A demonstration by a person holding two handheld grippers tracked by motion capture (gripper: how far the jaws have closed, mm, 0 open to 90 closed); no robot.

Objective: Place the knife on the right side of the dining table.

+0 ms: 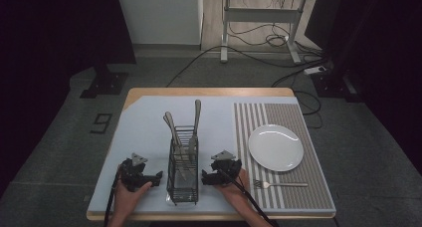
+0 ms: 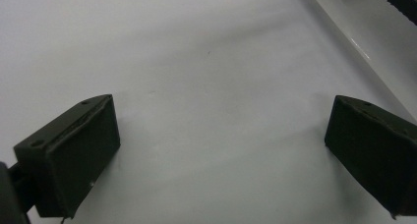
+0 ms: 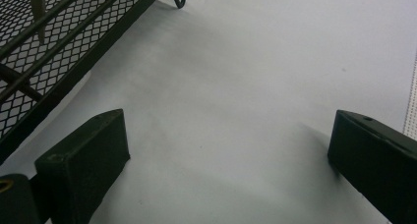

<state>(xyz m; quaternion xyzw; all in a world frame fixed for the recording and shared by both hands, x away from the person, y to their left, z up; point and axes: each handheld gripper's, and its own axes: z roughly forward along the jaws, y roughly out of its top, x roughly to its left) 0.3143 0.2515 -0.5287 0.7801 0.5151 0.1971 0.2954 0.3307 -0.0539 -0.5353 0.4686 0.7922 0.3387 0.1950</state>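
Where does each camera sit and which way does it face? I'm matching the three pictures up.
High view: above the person's side, facing forward and down on the table; both hands, the left claw and right claw flank the rack.
Left gripper view: rides the left claw, facing the mat; open jaws show.
Right gripper view: rides the right claw, facing the mat; open jaws show.
Shared: high and right gripper views both show the rack.

A black wire-mesh cutlery caddy (image 1: 182, 174) stands upright on the pale mat, holding steel cutlery (image 1: 184, 135).
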